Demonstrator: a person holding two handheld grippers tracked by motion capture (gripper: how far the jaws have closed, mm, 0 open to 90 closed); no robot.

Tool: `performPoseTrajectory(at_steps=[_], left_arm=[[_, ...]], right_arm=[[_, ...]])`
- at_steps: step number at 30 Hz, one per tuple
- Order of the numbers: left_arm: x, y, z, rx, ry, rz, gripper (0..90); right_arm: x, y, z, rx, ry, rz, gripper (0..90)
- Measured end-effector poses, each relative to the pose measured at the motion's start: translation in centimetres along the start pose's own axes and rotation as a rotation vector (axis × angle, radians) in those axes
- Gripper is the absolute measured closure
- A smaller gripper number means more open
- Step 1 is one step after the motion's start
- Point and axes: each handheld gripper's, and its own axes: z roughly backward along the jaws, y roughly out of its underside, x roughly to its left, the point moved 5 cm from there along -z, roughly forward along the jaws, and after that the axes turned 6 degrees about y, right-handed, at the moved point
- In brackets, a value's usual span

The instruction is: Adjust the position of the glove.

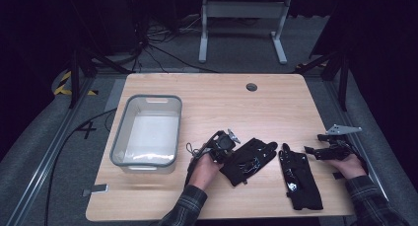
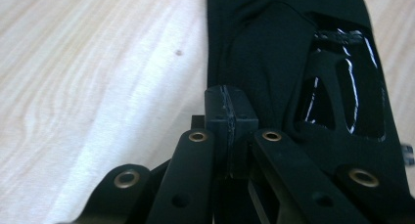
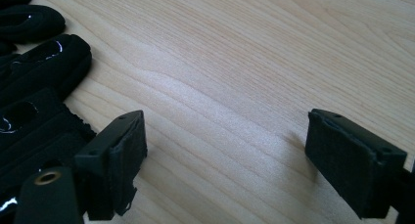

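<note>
Two black gloves lie on the wooden table (image 1: 236, 102). The left glove (image 1: 249, 159) is spread at an angle, and my left gripper (image 1: 229, 152) sits at its left edge in a person's hand. In the left gripper view, my left gripper (image 2: 226, 104) has its pads pressed together with nothing seen between them, and the glove (image 2: 274, 53) with glossy patches lies just beyond them. The right glove (image 1: 298, 176) lies lengthwise to the right. My right gripper (image 1: 310, 150) is beside it, low over the table. In the right gripper view, my right gripper (image 3: 235, 150) stands wide open over bare wood, the glove (image 3: 34, 87) to its left.
A grey plastic bin (image 1: 153, 98) stands at the table's left. A round cable hole (image 1: 252, 87) sits near the far edge. Beyond the table are a white desk frame (image 1: 241, 11) and floor cables (image 1: 162, 43).
</note>
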Motion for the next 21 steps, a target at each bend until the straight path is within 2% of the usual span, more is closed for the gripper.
performPoseTrajectory(at_steps=[3, 11, 21], left_arm=[[-1.0, 0.3, -0.1, 0.008, 0.022, -0.022, 89.7], [-3.3, 0.4, -0.3, 0.025, 0.048, -0.080, 89.8], [-5.9, 0.6, -0.7, 0.029, 0.133, -0.120, 89.8]], right_arm=[[0.0, 0.0, 0.0, 0.000, -0.001, 0.002, 16.0], [0.0, 0.0, 0.0, 0.000, 0.000, 0.000, 16.0], [0.0, 0.0, 0.0, 0.000, 0.000, 0.000, 16.0]])
